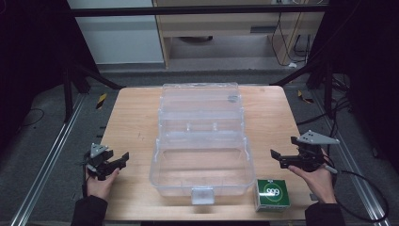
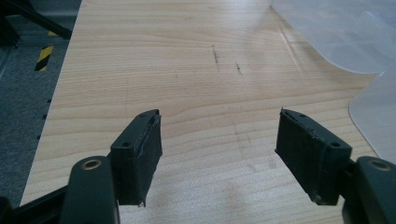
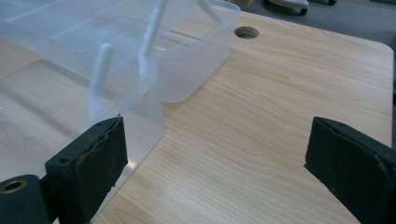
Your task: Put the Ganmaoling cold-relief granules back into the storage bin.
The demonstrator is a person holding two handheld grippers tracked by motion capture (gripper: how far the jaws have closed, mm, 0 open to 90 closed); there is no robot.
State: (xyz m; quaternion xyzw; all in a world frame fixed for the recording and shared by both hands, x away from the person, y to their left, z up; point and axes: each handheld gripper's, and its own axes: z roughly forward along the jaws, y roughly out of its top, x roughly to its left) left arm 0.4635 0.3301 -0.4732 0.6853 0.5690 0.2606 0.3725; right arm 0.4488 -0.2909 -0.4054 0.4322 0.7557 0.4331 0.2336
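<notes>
My left hand-held gripper (image 1: 123,158) rests low over the wooden counter (image 1: 133,122), jaws spread wide with nothing between them; in the left gripper view only bare wood grain and a few dark scuffs lie ahead of my pads (image 2: 142,151). To its right, between my two hands, sits the clear plastic box (image 1: 202,162), lid (image 1: 201,101) thrown back flat on the far side, a latch at its near wall. Further right, just beside the box's near corner, stands a small green carton (image 1: 272,193), close in front of my right hand. My right hand-held gripper (image 1: 275,156) is released too, jaws wide, pointing at the box's side, which lies just off its left jaw.
</notes>
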